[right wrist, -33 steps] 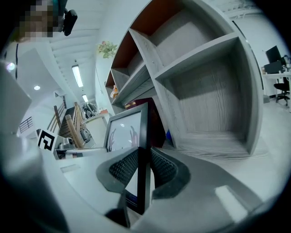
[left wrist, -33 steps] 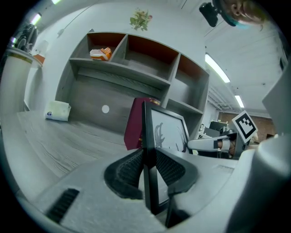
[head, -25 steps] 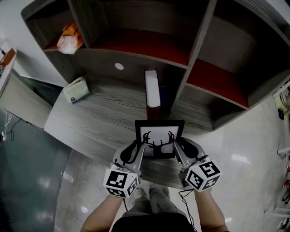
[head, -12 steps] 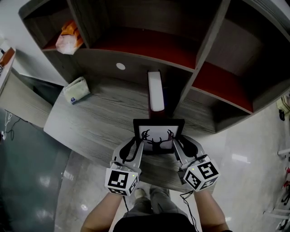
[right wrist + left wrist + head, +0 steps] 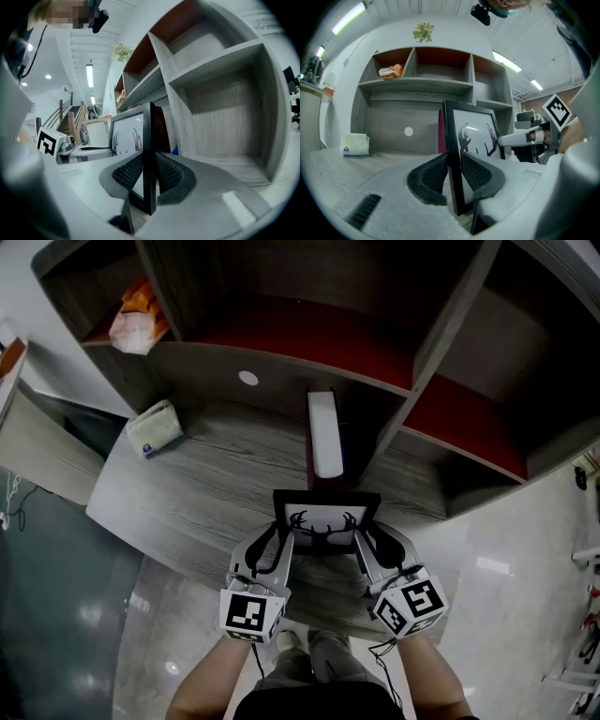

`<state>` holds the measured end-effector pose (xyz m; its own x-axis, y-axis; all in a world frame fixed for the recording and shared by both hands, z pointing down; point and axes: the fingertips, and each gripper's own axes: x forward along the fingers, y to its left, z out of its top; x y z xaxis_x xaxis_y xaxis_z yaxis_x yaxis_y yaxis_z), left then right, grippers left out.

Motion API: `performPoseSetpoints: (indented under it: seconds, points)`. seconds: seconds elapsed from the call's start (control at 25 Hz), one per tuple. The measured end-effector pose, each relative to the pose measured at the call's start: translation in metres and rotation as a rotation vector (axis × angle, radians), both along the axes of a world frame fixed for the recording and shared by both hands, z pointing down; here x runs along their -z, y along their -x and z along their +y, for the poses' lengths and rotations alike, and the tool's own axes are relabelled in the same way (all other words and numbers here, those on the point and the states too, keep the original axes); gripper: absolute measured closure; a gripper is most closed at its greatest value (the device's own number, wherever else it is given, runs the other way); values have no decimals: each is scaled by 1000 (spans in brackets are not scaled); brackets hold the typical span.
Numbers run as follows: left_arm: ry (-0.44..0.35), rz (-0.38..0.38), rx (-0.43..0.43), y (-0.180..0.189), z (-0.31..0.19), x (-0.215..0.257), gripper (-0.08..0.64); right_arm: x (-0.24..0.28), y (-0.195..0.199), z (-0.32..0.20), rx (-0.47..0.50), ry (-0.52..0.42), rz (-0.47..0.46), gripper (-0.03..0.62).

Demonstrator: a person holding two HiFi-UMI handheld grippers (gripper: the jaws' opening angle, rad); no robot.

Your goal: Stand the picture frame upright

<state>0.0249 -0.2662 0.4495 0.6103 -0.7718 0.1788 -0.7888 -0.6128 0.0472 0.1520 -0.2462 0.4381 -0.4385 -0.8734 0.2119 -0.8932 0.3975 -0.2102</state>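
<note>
- While both grippers clamp it, the picture frame stands close to upright over the near edge of the grey wood-grain desk. Its printed face is turned toward the person.
- The frame has a narrow black border around a white sheet, which carries a black silhouette of a pair of antlers.
- In the left gripper view the frame leans back slightly. Whether its bottom edge rests on the desk cannot be made out.
- The left gripper is closed on the frame's left side. In its own view the black border runs between the two ribbed dark pads, one against the front and one against the back.
- The right gripper grips the frame's right side in the same way. Seen edge-on in that view, the border is pinched between the pads.
- Just behind the frame a tall white item with a dark red side stands on edge beneath the shelf unit.
- A small pale packet lies at the desk's far left, well apart from the frame.
</note>
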Motion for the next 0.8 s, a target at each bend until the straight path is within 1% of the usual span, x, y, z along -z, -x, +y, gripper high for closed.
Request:
performPoseSetpoints:
  seconds: [0.24, 0.44, 0.64, 0.8]
  points:
    - [-28, -21, 2, 0, -4, 0, 469, -2, 0, -3, -3, -9, 0, 508]
    - [-56, -1, 21, 1, -9, 2, 471, -5, 3, -5, 12, -19, 15, 508]
    - [-91, -16, 17, -1, -10, 2, 469, -9, 2, -6, 14, -12, 19, 506]
    - [-67, -31, 21, 0, -9, -2, 469, -10, 2, -6, 18, -14, 11, 506]
